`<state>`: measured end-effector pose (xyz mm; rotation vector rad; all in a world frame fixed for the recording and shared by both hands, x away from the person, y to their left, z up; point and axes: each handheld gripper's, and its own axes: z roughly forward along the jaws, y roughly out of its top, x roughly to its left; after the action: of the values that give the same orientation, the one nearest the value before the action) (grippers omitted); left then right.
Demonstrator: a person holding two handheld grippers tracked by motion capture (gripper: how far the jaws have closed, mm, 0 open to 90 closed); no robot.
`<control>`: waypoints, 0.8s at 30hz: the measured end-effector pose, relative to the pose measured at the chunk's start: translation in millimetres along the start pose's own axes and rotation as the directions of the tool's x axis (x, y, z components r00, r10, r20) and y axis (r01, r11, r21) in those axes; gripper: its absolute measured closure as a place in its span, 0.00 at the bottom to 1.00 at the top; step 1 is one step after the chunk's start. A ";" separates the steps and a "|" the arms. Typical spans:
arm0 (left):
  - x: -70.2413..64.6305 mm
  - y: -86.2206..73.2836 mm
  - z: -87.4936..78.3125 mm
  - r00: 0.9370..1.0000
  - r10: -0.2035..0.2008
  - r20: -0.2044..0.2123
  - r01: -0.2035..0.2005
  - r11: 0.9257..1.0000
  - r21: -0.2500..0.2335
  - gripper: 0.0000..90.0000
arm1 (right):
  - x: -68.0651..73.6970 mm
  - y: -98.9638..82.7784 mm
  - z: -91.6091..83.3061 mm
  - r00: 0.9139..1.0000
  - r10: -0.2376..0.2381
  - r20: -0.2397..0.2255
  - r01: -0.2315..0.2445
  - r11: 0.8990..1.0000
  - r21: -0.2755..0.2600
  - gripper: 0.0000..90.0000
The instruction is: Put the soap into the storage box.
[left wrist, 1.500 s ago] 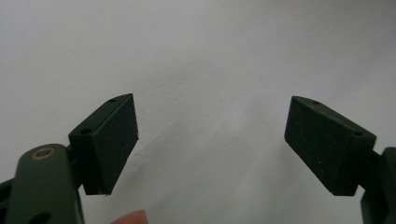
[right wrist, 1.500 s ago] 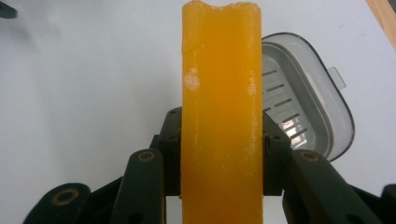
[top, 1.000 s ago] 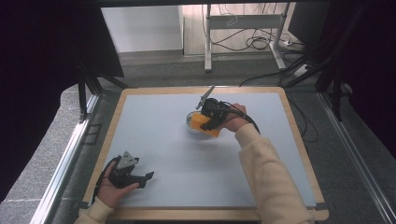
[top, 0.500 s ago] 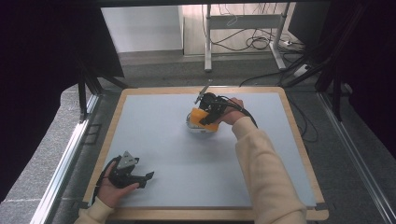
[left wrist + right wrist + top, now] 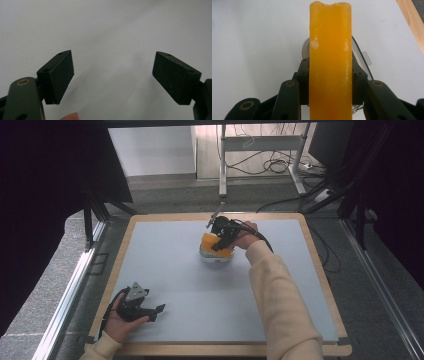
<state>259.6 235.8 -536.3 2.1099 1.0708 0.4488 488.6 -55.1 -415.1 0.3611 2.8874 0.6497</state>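
My right gripper (image 5: 219,243) is shut on an orange slab (image 5: 209,240) near the far middle of the grey mat (image 5: 170,270). In the right gripper view the slab (image 5: 330,37) stands on end between the jaws of that gripper (image 5: 330,83), its top edge chipped. Just under and behind it sits a round whitish dish (image 5: 362,53), which peeks out below the slab (image 5: 216,260) in the high view. My left gripper (image 5: 156,312) rests at the mat's near left corner, held in a hand. Its jaws (image 5: 112,77) stand wide open over bare mat.
A wooden frame (image 5: 320,270) borders the mat. Metal rails (image 5: 70,290) run along the table's left side, and a stand with cables (image 5: 270,165) sits on the floor beyond the far edge. Dark curtains hang on both sides.
My right hand has carried the orange slab a little toward the far edge. The left gripper has stayed where it was.
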 end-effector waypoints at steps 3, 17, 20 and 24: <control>0.5 -0.2 -0.2 1.000 0.000 -0.002 0.000 1.000 0.000 0.20 | -5.7 3.0 2.5 1.000 -0.014 0.003 0.014 0.999 0.033 0.68; 0.6 -0.3 -0.6 1.000 -0.001 0.000 0.001 1.000 -0.002 0.20 | -22.4 9.9 12.1 0.999 -0.031 -0.013 0.032 0.999 0.043 0.68; 0.5 -0.3 -0.5 1.000 -0.003 0.000 0.003 1.000 -0.003 0.20 | -25.8 8.6 18.0 0.999 -0.037 -0.022 0.038 0.998 0.054 0.68; 1.2 -0.4 0.0 1.000 -0.002 0.003 0.002 1.000 0.000 0.20 | -28.2 6.7 23.4 0.998 -0.045 -0.048 0.048 0.997 0.060 0.68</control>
<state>260.0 236.9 -536.6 2.1083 1.0713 0.4450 521.7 -47.4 -430.2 0.2899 2.9555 0.5711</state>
